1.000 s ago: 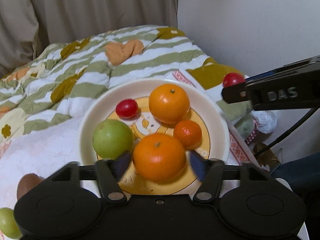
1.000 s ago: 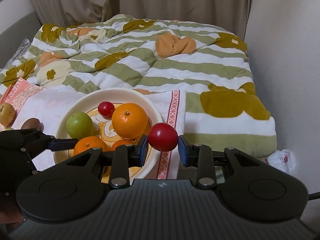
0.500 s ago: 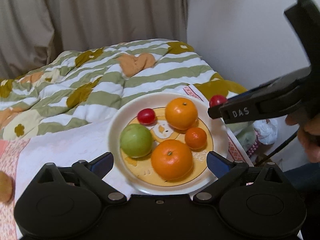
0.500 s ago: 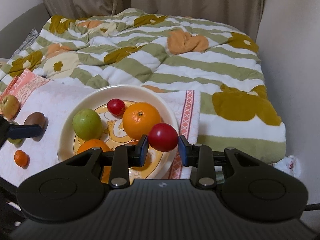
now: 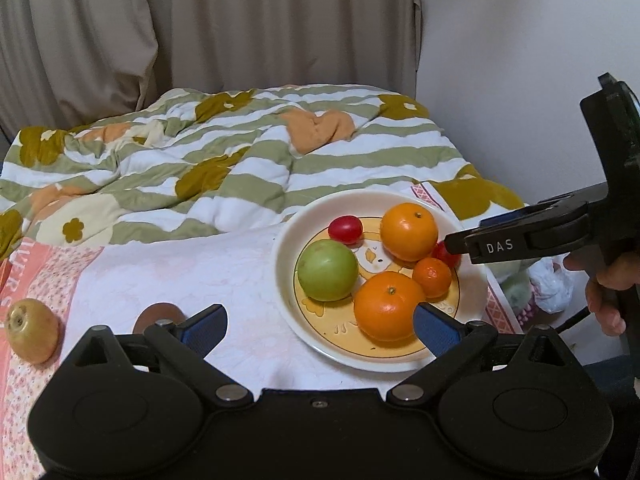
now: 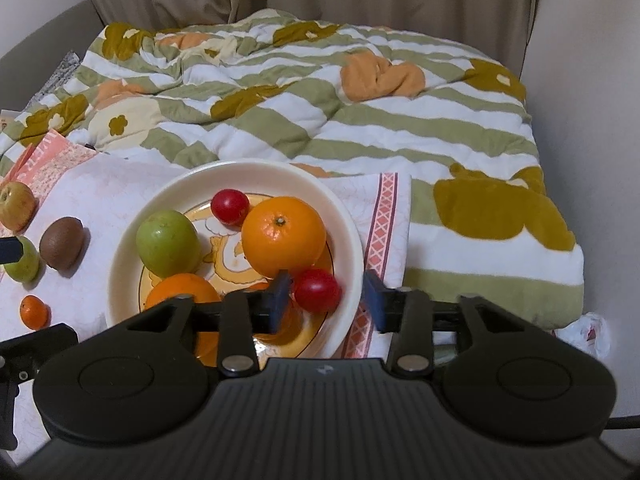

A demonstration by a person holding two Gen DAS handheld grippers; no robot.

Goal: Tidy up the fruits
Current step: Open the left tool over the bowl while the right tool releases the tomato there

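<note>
Beige curtains (image 5: pixel 240 32) hang behind a bed with a green and white striped blanket (image 6: pixel 320 92). On the bed lies a white cloth (image 5: pixel 192 264) with a pink edge, and a cream plate (image 6: pixel 344 224) sits on it. On the plate are a green apple (image 6: pixel 168 242), a big orange (image 6: pixel 283 235), a second orange (image 5: pixel 387 306) at the near side, a small orange (image 5: pixel 432 277) and a small red tomato (image 6: pixel 229 207) at the plate's 12 o'clock side. Another red tomato (image 6: pixel 318 290) rests on the plate at about 4 o'clock, just beside the big orange. The right gripper (image 6: pixel 326 300) has just been opening, and its blue pads stand apart on both sides of this tomato without pressing it, so the tomato is let go. The left gripper (image 5: pixel 320 320) is spread wide with nothing between its pads, hanging over the cloth at the plate's 7 o'clock side. Off the plate, at its 9 o'clock side, lie a brown kiwi (image 6: pixel 62 243), a yellowish apple (image 6: pixel 16 206), a small green fruit (image 6: pixel 24 266) and a tiny orange (image 6: pixel 35 311). A hand (image 5: pixel 608 280) holds the right gripper's handle.
</note>
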